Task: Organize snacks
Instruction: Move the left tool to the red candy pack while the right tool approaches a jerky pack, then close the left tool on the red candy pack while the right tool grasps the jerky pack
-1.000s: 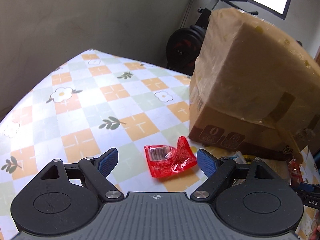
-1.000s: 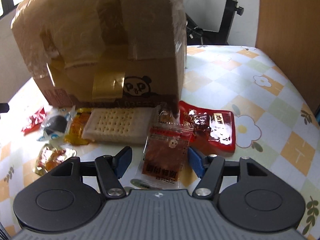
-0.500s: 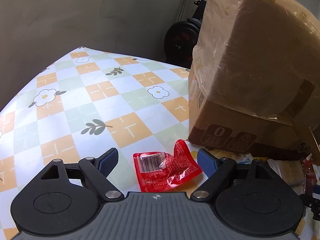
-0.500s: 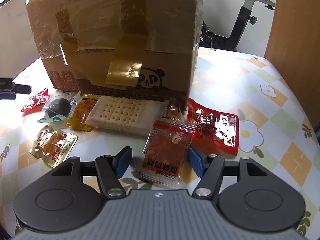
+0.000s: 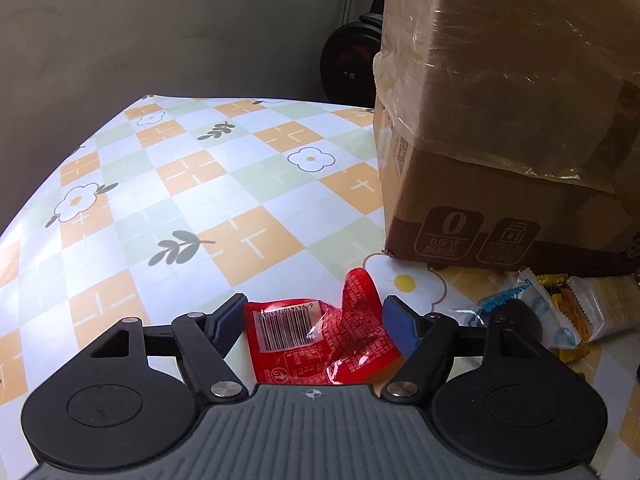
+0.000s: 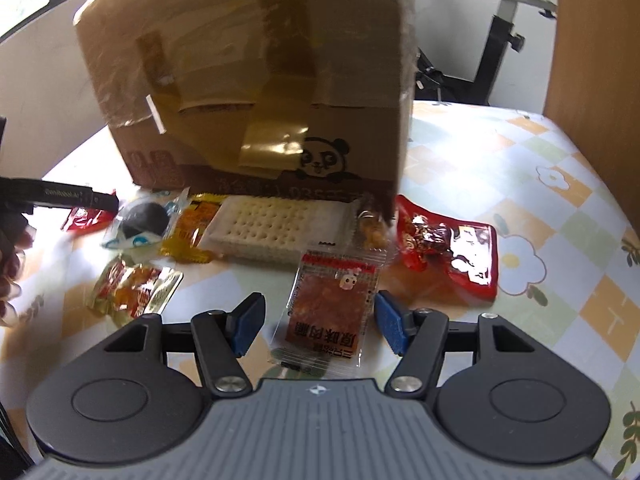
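Note:
A crumpled red snack packet (image 5: 320,336) with a barcode lies on the checkered tablecloth (image 5: 200,184), between the fingers of my left gripper (image 5: 314,322). The jaws are closing and the blue pads stand right at the packet's two edges without squeezing it. In the right wrist view the same red packet (image 6: 84,218) shows beside a left fingertip (image 6: 100,200). My right gripper (image 6: 320,326) is open and straddles a clear packet of brown jerky (image 6: 332,304) with a red label, leaving a gap on its left side.
A tall taped cardboard box (image 6: 260,80) stands just behind the snacks. Along its foot lie a cracker pack (image 6: 280,228), an orange packet (image 6: 192,228), a dark round snack (image 6: 142,220), a gold packet (image 6: 132,292) and a big red pouch (image 6: 452,248). A wooden panel (image 6: 600,60) rises at right.
My left gripper has sunk closer to the red packet and its jaws have narrowed around it. The right gripper's view has shifted only slightly, with the jerky packet still between its fingers.

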Available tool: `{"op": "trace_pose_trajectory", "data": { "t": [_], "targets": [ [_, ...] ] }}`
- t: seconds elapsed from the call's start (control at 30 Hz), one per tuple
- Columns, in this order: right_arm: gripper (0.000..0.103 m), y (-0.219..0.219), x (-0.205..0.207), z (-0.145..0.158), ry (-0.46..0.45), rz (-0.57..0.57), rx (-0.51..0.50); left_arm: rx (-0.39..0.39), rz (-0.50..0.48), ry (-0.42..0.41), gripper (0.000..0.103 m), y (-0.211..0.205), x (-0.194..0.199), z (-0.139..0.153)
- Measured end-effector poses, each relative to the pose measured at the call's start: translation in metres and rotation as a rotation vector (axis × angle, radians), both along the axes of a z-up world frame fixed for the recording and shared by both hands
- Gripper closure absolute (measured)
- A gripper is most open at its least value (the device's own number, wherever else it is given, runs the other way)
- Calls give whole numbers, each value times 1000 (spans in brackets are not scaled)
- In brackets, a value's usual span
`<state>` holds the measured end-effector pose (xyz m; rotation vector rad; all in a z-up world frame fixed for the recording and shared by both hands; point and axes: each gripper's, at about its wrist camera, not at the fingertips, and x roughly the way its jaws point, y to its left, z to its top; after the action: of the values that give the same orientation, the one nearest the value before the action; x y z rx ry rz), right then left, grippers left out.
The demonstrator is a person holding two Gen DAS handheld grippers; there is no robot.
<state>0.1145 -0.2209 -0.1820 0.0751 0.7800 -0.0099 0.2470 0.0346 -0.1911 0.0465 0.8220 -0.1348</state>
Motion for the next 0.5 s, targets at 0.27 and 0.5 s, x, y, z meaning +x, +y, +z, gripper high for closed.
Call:
{"op": "trace_pose_trajectory", "data": {
  "t": [0.27, 0.5],
  "targets": [
    [42, 12, 1, -3, -2, 48, -10, -41, 47, 8, 40, 15, -32, 5],
    [43, 20, 4, -4, 20, 77, -69, -59, 20, -7, 52, 12, -45, 12]
  ]
}}
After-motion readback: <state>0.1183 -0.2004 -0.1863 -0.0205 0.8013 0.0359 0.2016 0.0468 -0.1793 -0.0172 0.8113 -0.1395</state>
